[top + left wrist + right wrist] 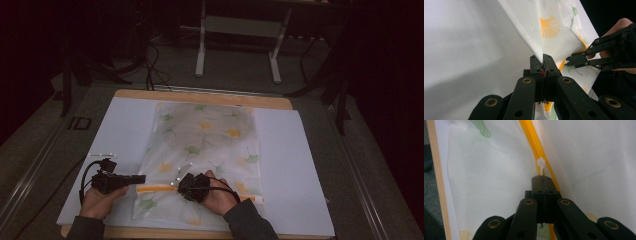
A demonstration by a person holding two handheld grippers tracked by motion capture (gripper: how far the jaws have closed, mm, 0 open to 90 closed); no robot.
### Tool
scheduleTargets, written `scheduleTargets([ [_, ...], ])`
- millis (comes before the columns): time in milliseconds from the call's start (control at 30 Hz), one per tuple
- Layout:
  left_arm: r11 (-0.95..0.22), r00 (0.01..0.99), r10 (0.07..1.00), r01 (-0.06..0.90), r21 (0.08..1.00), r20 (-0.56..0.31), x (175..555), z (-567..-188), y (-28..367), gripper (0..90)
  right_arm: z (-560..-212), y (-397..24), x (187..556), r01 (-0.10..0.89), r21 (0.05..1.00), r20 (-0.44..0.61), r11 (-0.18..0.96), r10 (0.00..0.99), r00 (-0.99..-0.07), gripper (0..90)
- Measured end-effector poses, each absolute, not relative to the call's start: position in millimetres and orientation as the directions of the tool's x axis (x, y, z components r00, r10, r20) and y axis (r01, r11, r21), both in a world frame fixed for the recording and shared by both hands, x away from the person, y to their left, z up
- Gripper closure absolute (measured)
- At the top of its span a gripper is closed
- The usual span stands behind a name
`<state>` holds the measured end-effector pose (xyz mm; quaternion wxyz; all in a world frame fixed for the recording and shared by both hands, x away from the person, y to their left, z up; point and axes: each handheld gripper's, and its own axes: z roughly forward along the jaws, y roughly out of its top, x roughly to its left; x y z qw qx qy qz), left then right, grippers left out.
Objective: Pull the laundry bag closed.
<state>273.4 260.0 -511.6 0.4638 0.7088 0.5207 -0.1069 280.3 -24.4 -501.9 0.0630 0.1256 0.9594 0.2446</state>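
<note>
Pinching the white zipper pull [540, 165] between closed jaws, right gripper [192, 188]; clamping the near-left edge of the mesh zip bag [207, 135] (ginkgo-leaf print), jaws closed tight, left gripper [141, 178]. Lying flat on the white sheet [290, 160], orange zipper [155, 188] running along the near side.

In the high view the right hand [218, 196] covers part of the orange zipper [156, 188] on the leaf-print bag [205, 150], and the white zipper pull [540, 165] is too small there to make out. The left tongs [543, 58] hide the bag edge pinched between them. The frame's bottom edge cuts off both sleeves and the table's [200, 233] near rim.
</note>
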Motion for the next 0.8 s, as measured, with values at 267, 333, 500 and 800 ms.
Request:
scheduleTargets([
  [267, -0.030, 0.439, 0.636, 0.836, 0.549, -0.635, 273.2, -511.2, 259.7, 89.1, -501.7, -30.6, 279.4, 0.221, 0.497, -0.055, 0.839, 0.284, -0.957, 90.0],
  [333, -0.029, 0.438, 0.637, 0.836, 0.548, -0.635, 273.2, -511.1, 259.9, 89.1, -501.1, -31.1, 278.8, 0.223, 0.497, -0.054, 0.838, 0.287, -0.957, 90.0],
  [500, -0.031, 0.440, 0.636, 0.836, 0.548, -0.634, 273.1, -510.6, 259.7, 89.1, -501.4, -34.9, 279.2, 0.232, 0.497, -0.052, 0.836, 0.295, -0.954, 90.0],
  [800, -0.032, 0.442, 0.637, 0.833, 0.552, -0.631, 273.0, -510.1, 260.2, 89.1, -500.7, -42.2, 280.2, 0.244, 0.502, -0.049, 0.830, 0.309, -0.950, 90.0],
])
